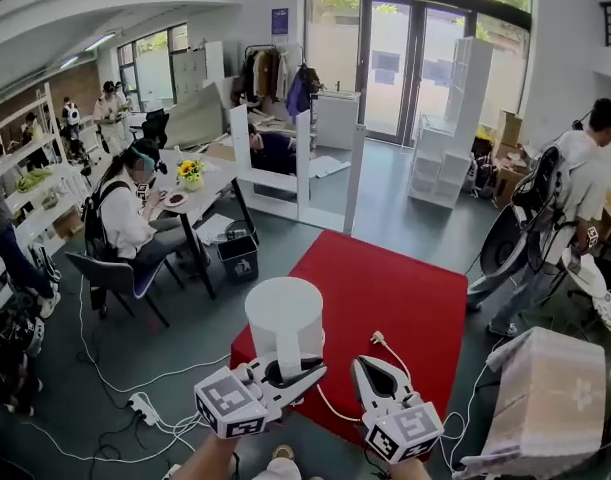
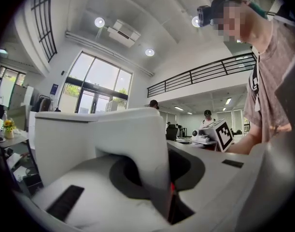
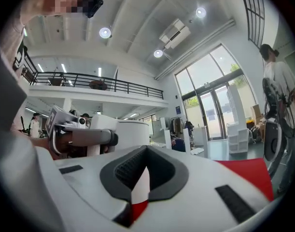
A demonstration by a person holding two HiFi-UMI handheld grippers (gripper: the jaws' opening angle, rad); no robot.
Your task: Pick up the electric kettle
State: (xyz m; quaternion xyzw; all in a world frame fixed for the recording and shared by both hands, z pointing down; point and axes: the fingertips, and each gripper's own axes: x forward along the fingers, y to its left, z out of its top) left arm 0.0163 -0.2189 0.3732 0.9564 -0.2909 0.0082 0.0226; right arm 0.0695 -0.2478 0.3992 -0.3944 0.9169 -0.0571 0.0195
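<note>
The red carpet covers the floor ahead. The white electric kettle appears lifted over its near edge, with the left claw clamped on its handle. The right claw is closed and empty just beside it. Judgement: the lift is under way; next, keep the kettle upright with a firm grip.

The electric kettle, a plain white cylinder with a flat top and a white handle on its near side, stands upright over the near left edge of the red surface, its handle clamped between the fingers of the left gripper.
</note>
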